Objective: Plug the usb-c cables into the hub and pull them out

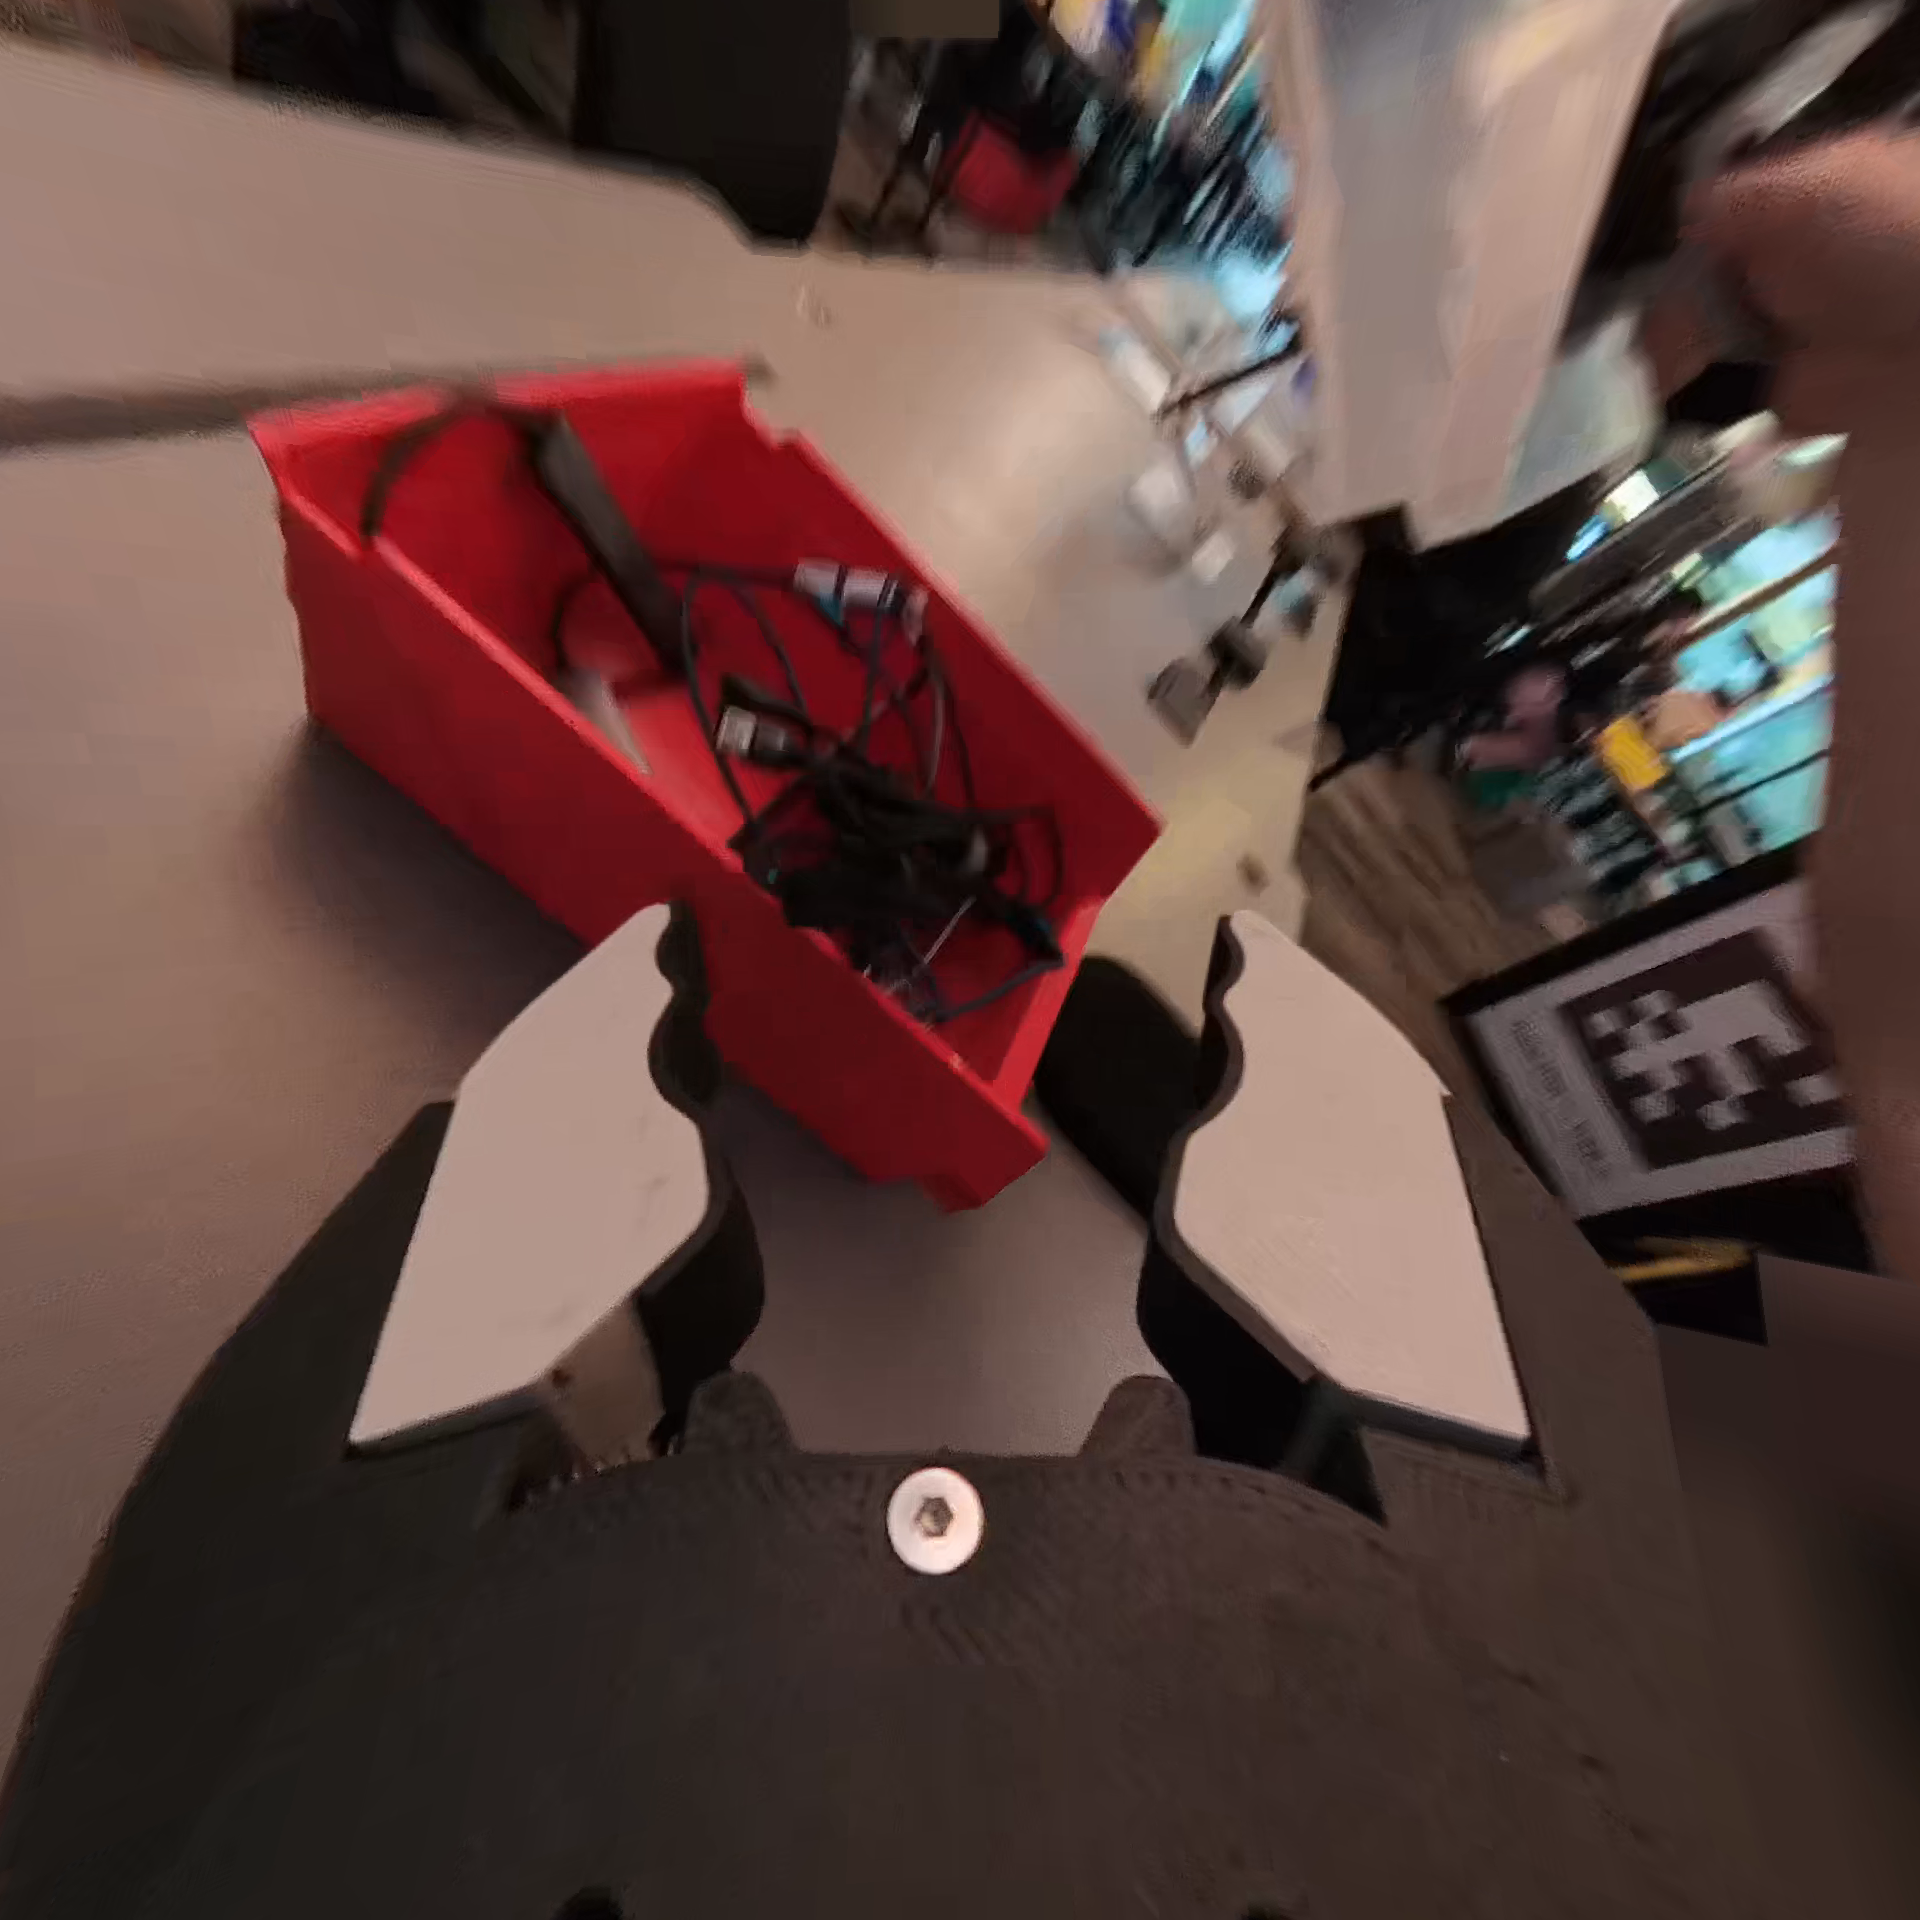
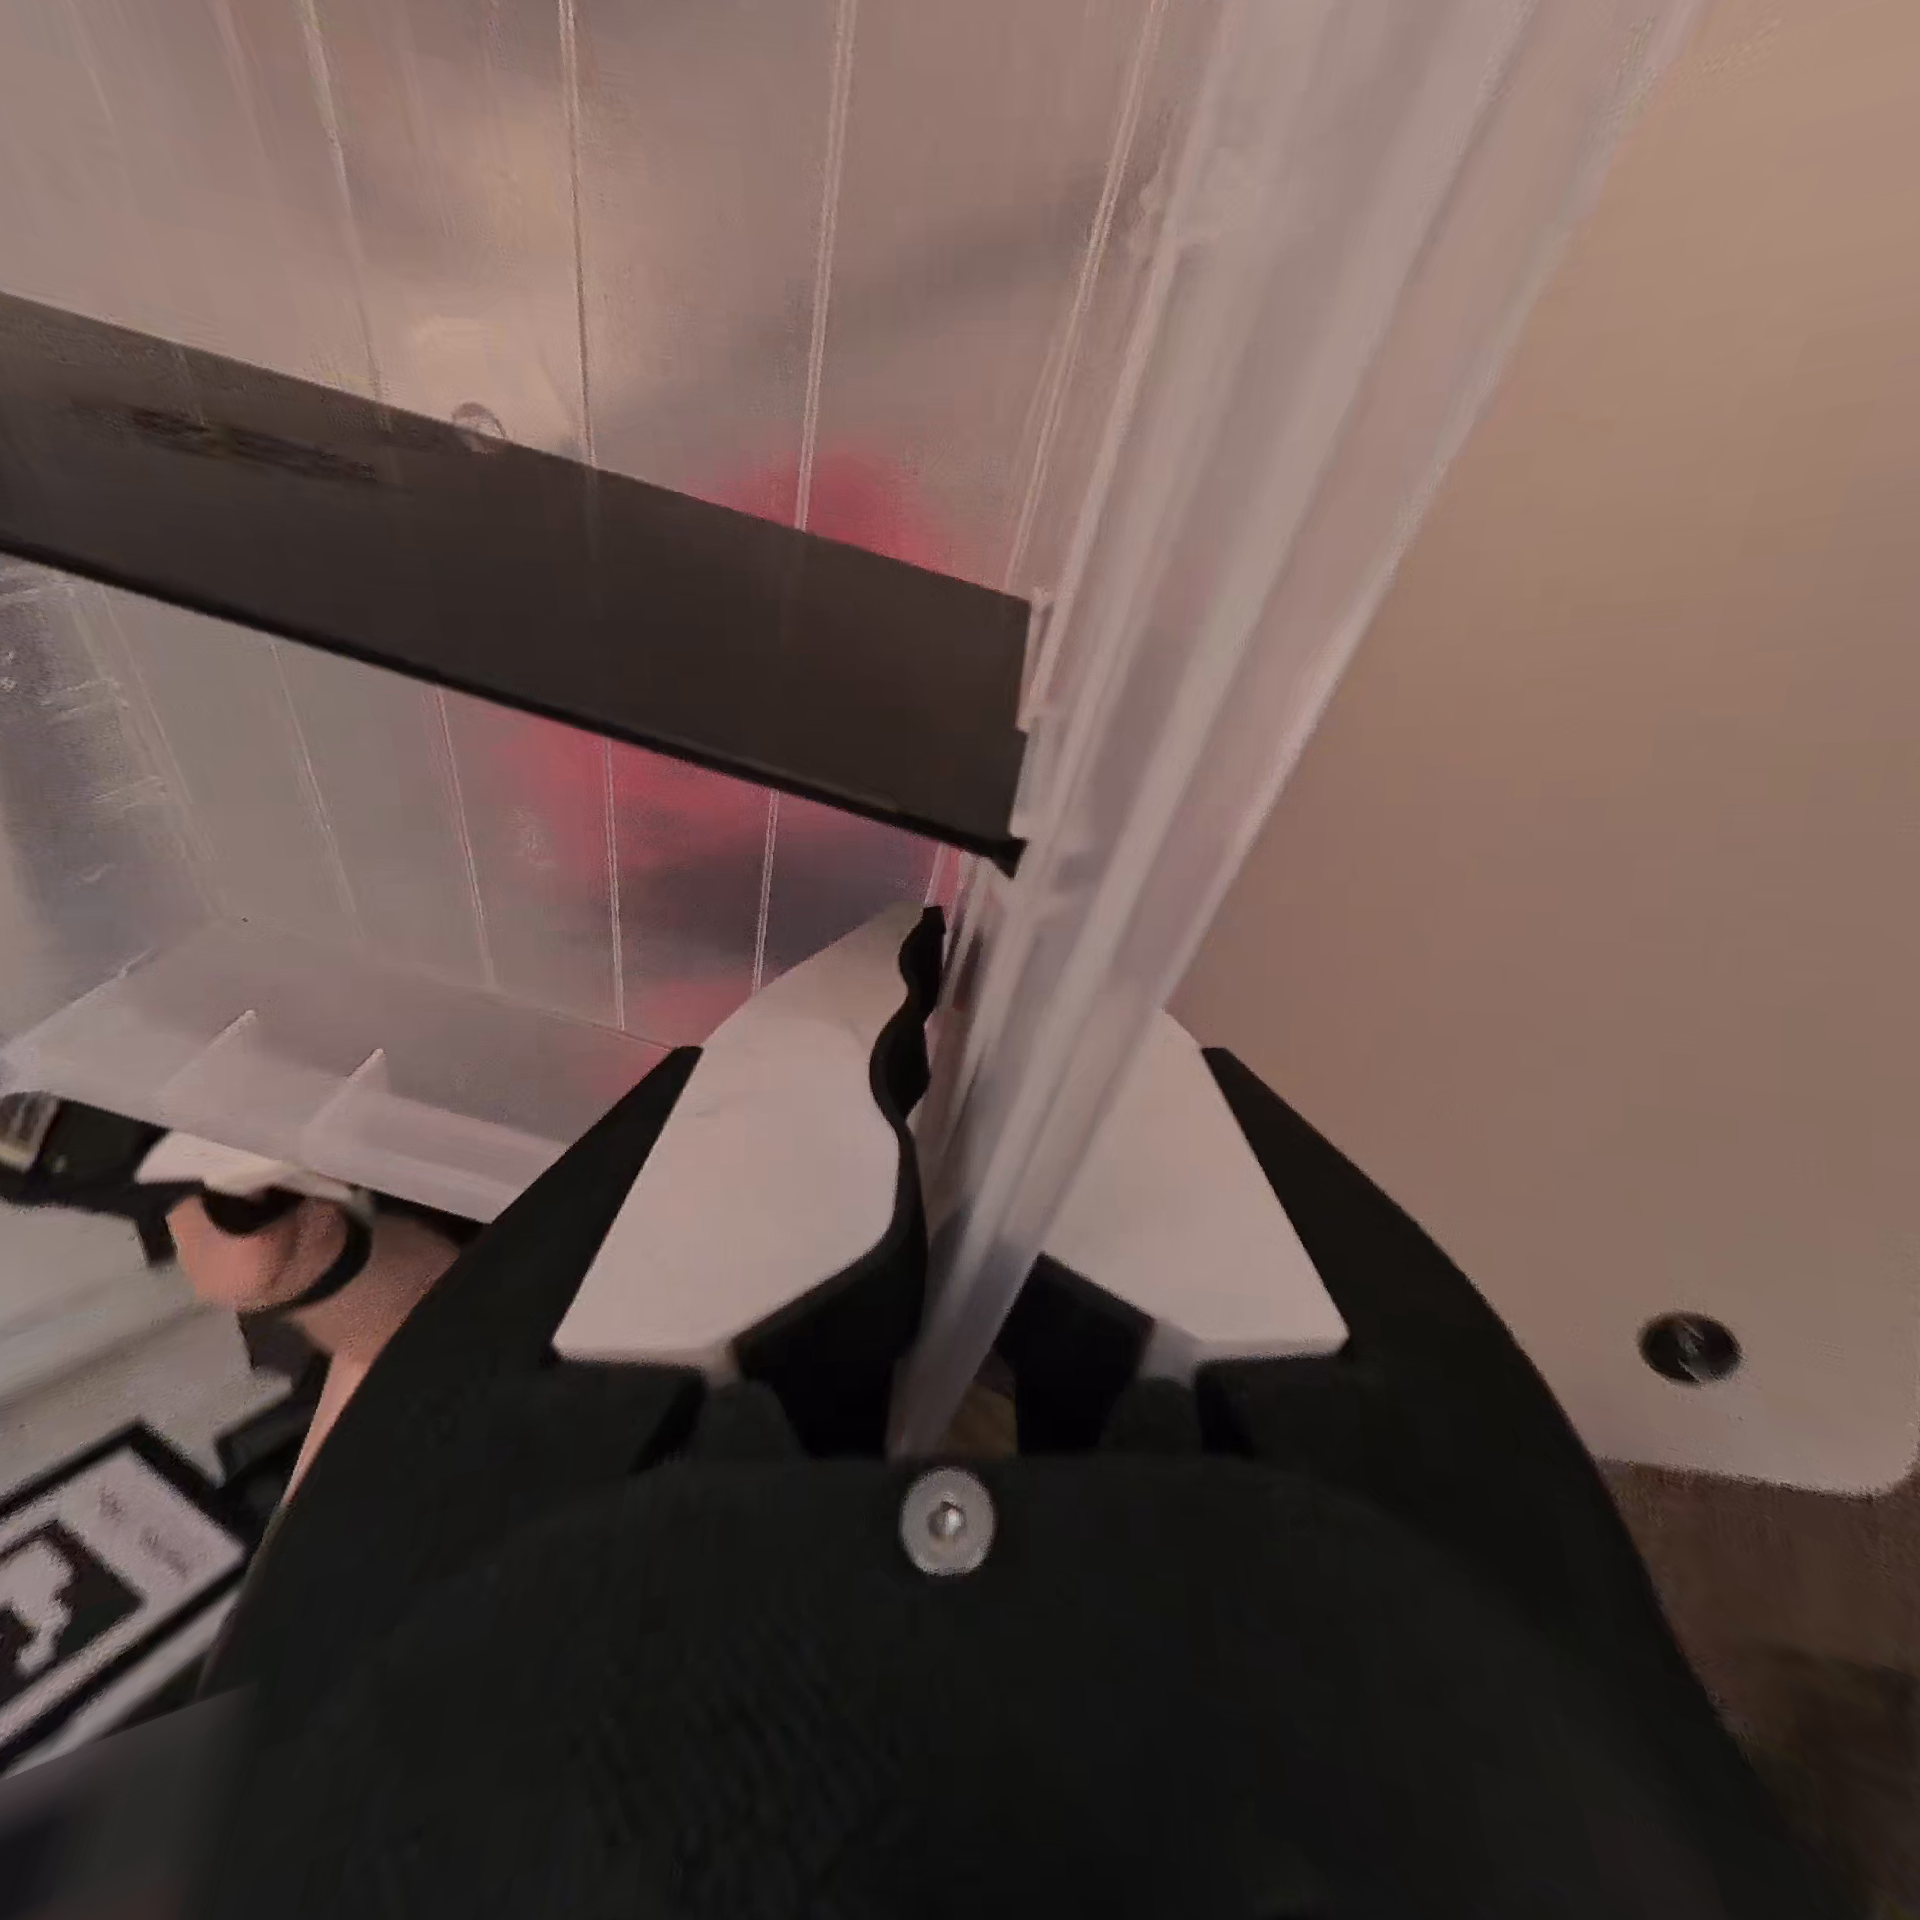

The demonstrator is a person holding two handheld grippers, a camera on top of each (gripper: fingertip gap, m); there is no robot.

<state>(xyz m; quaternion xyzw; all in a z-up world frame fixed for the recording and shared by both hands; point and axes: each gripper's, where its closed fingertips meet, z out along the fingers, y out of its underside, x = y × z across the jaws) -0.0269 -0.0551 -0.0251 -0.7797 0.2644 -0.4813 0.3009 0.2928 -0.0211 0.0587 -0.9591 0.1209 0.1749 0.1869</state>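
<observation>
A red bin (image 1: 488, 727) stands on the grey table (image 1: 187, 935). In it lie a tangle of black usb-c cables (image 1: 894, 842) with silver plugs (image 1: 852, 587) and a long dark hub (image 1: 613, 540) leaning against the far wall. My left gripper (image 1: 951, 935) is open and empty, just above the bin's near corner. My right gripper (image 2: 956, 987) is shut on the rim of a clear plastic lid (image 2: 1091, 831) and holds it up. The red bin shows as a blur (image 2: 727, 810) through the plastic.
A black strip (image 2: 520, 592) runs across the clear lid. The lid also shows at the upper right of the left wrist view (image 1: 1403, 260). A hand (image 2: 270, 1257) holds the other gripper, which bears a black-and-white marker tag (image 2: 83, 1590). The table edge lies right of the bin. About 35 cm separates my left fingertips from my right.
</observation>
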